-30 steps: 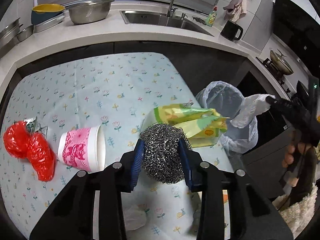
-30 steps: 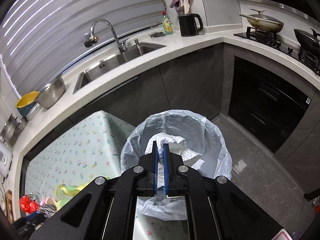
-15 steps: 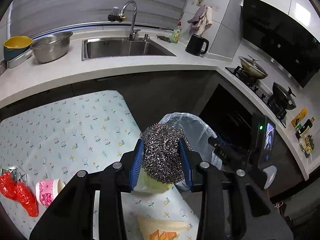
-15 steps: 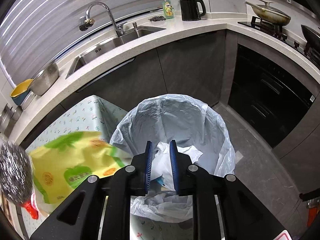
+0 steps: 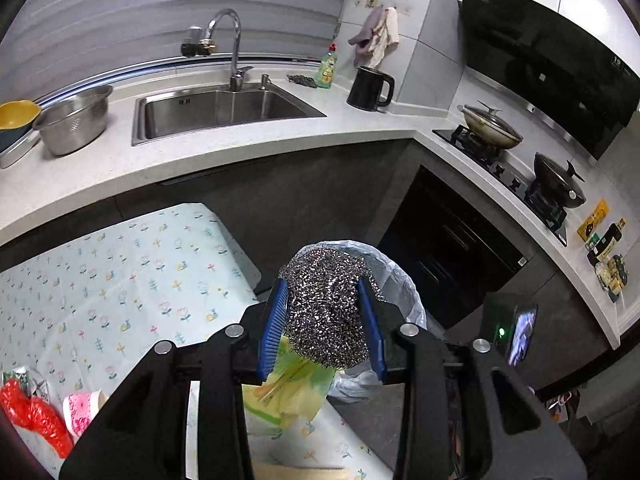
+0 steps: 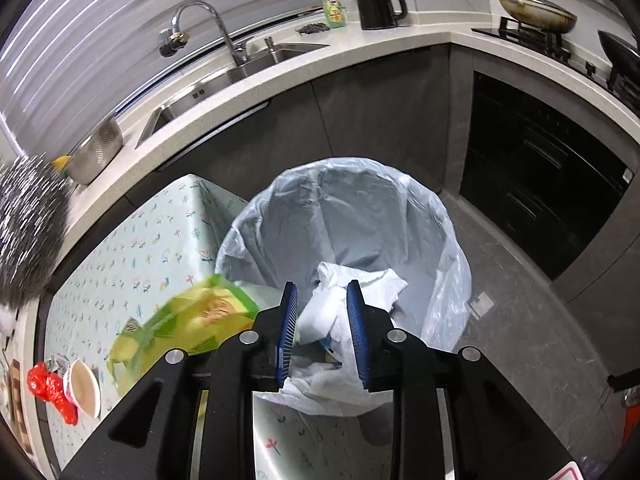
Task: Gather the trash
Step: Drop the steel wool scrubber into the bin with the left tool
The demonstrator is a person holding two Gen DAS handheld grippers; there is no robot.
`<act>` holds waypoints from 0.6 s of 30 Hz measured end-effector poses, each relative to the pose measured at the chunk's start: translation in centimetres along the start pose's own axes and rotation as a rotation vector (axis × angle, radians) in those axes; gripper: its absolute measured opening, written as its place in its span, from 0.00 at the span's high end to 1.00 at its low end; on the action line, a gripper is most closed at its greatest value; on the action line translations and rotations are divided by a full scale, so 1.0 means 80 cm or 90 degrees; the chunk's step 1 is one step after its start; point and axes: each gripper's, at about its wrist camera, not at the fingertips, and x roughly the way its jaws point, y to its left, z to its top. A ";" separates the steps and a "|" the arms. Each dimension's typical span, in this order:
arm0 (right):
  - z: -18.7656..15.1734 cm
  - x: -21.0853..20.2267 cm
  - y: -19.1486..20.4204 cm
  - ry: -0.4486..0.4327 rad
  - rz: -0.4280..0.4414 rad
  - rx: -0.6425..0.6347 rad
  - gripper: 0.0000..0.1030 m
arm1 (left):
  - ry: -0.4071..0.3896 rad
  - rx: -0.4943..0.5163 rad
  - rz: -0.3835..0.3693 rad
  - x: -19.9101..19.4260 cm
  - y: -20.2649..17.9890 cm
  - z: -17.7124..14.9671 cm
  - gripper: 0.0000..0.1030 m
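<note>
Left hand-held gripper (image 5: 326, 320): blue ribbed pads pinching a steel wool scourer (image 5: 326, 308), a crinkled silvery ball, held over the bench edge with the trash bin (image 5: 404, 292) just beyond it.
Right hand-held gripper (image 6: 322, 330): jaws opening above the bin; crumpled white tissue (image 6: 352, 284) lies below between them, and the pads are not pressing on it.
Only in the left view: the whole steel sink (image 5: 224, 110), a phone with a lit screen (image 5: 522, 330) at the right, bottles on the far right counter.
Only in the right view: the inside of the bin, lined with a thin translucent bag (image 6: 440, 240), tissue at the bottom.
Both views: a glossy yellow-green wrapper (image 6: 192, 320) at the near bench corner beside the bin; a pink paper cup (image 6: 82, 388) on its side and red crumpled plastic (image 6: 50, 390) at the left.
Bench (image 5: 120, 272): covered by a pale cloth printed with small flowers.
Room: kitchen with white speckled counter, dark grey cabinets, grey tiled floor, a metal colander (image 5: 74, 120), black kettle (image 5: 370, 88), and two pans on the stove.
</note>
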 end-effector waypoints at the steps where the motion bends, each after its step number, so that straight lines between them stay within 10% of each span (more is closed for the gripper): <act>1: -0.002 -0.001 -0.006 0.001 -0.002 0.008 0.76 | 0.002 0.007 0.002 0.008 -0.004 0.002 0.67; 12: -0.001 -0.007 -0.030 -0.005 -0.023 0.016 0.76 | 0.068 0.031 -0.030 0.130 -0.037 0.013 0.61; 18: -0.002 -0.007 -0.031 -0.005 -0.023 0.014 0.76 | 0.053 0.027 -0.043 0.146 -0.041 0.015 0.39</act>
